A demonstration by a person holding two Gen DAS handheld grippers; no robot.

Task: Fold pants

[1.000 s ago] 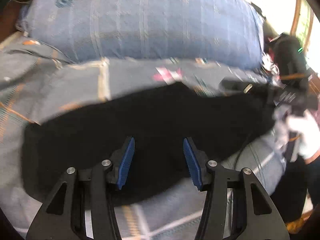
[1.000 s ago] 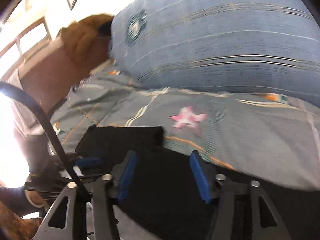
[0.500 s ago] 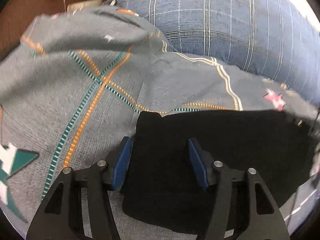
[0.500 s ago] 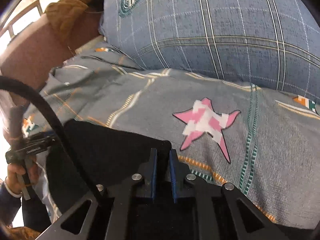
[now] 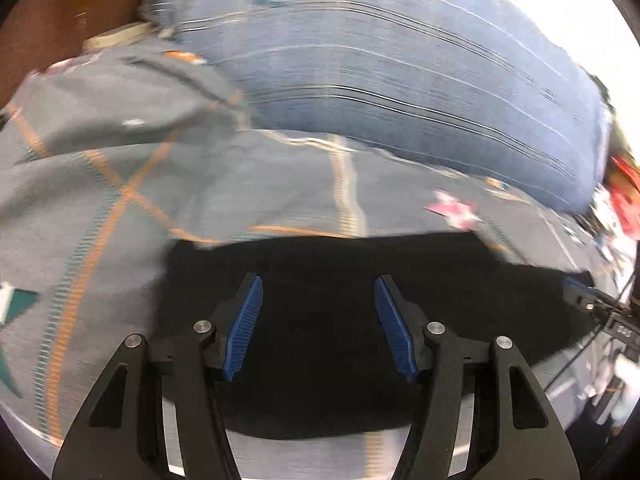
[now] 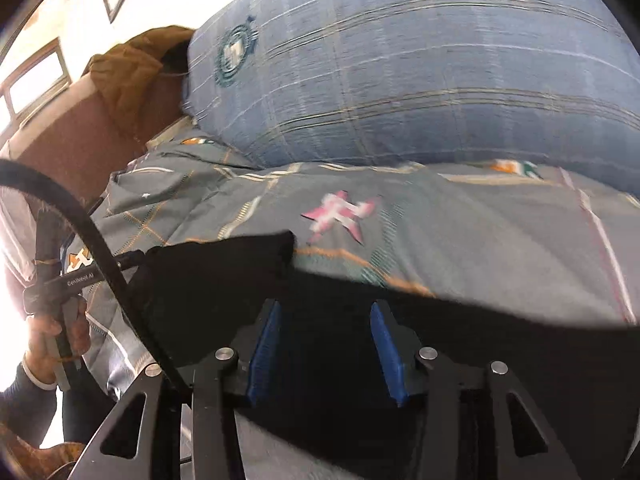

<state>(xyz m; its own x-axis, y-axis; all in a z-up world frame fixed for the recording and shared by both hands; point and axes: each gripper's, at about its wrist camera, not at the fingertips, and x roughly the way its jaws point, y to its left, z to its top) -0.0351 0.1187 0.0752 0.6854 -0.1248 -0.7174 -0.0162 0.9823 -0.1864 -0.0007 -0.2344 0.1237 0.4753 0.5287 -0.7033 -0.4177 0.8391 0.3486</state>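
Right claw (image 6: 324, 344): jaws pinched together on the near edge of the black pants (image 6: 224, 280) half a second ago; they have just been opening and now stand apart, gripping nothing, cloth beneath. Left claw (image 5: 318, 320): open, pads clear of the fabric, shifted right along it. The pants lie folded flat on the grey bedspread (image 5: 248, 176), near the blue pillow (image 5: 420, 72). Judgement: fold released; next crease pending.

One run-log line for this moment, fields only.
pants: black, folded, flat on bedspread | left gripper: open above pants | right gripper: jaws just opened, nothing gripped | pillow: behind
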